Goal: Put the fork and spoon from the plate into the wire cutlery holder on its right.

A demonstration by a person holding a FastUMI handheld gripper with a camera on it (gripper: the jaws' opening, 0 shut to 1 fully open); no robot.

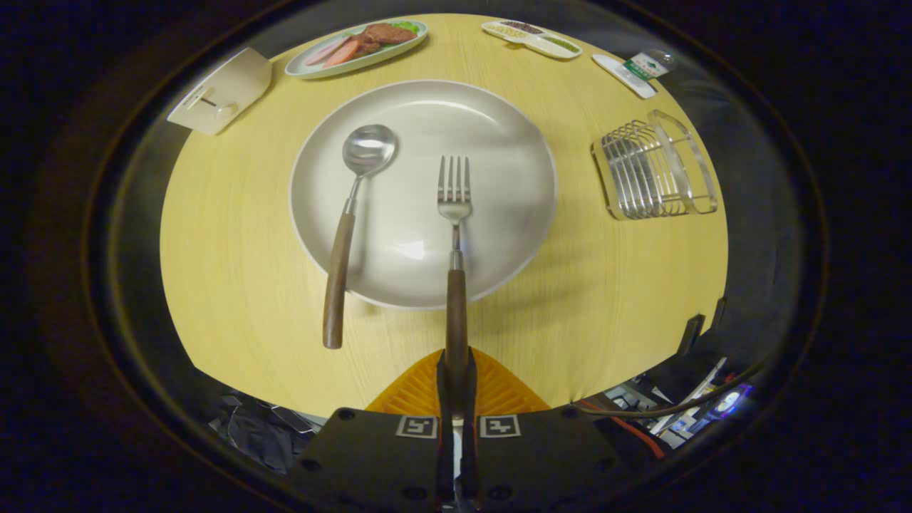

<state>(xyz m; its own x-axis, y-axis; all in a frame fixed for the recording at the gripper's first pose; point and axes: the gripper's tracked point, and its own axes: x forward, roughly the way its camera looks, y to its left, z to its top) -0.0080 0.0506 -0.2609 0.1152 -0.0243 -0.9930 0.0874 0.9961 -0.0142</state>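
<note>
Clamped narrowly on the wooden handle of the steel fork point(454, 214), the tongs point(456, 370) are seen at the near edge of the round pale-wood bench point(235, 285), the fork's tines reaching over the wide grey ceramic plate point(499, 142). The wooden-handled steel spoon point(353, 214) is laid across the plate's left rim. The wire cutlery holder point(652, 171) is set near the bench's right edge.

gripper point(456, 370) clamping fork point(454, 235) handle, spoon point(353, 214) on plate point(513, 142)
</note>
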